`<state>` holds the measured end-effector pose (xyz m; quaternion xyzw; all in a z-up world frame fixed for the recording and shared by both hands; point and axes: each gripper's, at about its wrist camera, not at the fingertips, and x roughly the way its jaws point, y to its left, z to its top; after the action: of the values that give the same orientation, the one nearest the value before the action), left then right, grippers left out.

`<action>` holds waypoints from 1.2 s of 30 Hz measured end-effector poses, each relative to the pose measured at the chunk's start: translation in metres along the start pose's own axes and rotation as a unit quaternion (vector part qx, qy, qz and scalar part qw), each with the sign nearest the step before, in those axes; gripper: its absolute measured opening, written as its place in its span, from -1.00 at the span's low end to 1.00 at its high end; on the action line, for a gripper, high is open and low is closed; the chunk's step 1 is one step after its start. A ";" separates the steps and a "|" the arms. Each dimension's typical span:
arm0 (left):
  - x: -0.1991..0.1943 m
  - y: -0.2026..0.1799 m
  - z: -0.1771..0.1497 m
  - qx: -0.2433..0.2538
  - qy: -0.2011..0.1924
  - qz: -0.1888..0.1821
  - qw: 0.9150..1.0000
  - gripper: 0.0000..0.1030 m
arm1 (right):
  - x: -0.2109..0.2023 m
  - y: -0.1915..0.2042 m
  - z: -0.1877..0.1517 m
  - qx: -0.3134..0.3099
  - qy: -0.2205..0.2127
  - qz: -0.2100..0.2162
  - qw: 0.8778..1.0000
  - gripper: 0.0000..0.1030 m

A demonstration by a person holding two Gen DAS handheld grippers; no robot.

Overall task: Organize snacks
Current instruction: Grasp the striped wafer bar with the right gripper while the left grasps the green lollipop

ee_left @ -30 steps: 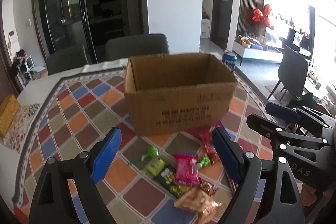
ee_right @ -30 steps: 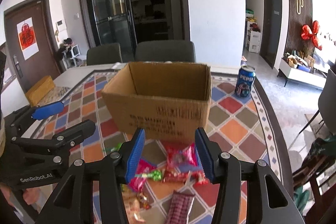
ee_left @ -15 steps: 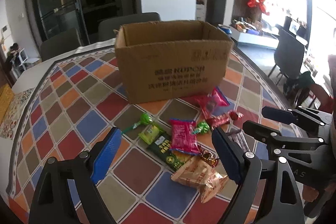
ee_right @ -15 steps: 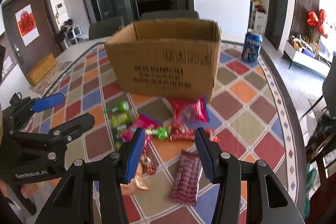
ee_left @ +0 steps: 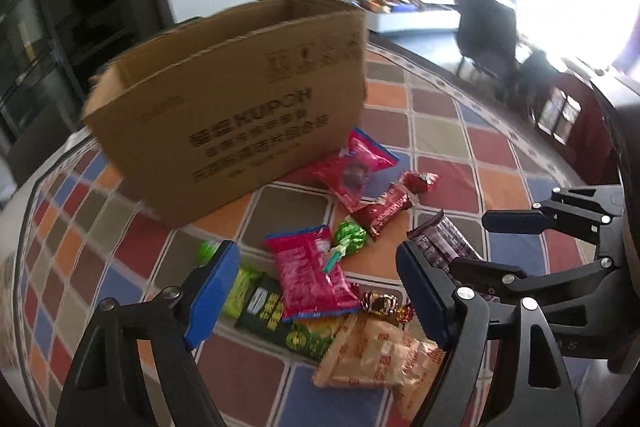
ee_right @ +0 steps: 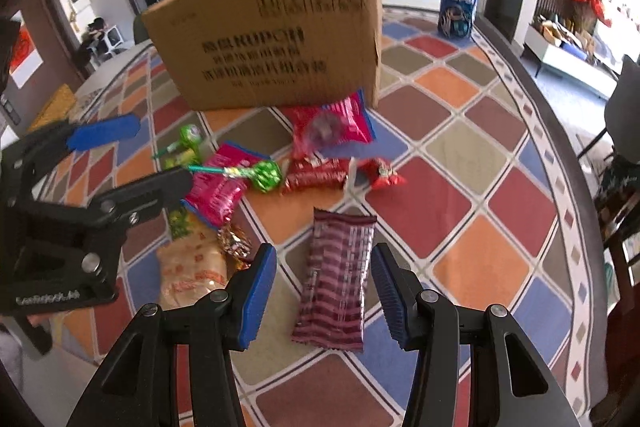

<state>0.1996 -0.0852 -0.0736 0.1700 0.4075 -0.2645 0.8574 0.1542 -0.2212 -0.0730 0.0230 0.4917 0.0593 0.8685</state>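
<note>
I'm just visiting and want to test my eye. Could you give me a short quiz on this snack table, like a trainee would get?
1. True or false: the cardboard box lies flat on its side.
2. Which snack sits straight ahead of the right gripper? A) the green lollipop B) the dark striped bar C) the blue can
3. Fill in: under the snacks is a cloth patterned with coloured ____.

Key
1. False: it stands upright, open at the top.
2. B: the bar lies between the open fingers, untouched.
3. Diamonds (tilted squares).
</note>
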 end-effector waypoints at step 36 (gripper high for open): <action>0.080 -0.016 0.019 0.064 0.103 -0.078 0.990 -0.52 | 0.038 -0.013 -0.001 0.046 0.031 -0.023 0.998 -0.29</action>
<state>0.2437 -0.1330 -0.1269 0.2186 0.4877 -0.3377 0.7748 0.1738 -0.2294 -0.1068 0.0500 0.5209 0.0169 0.8520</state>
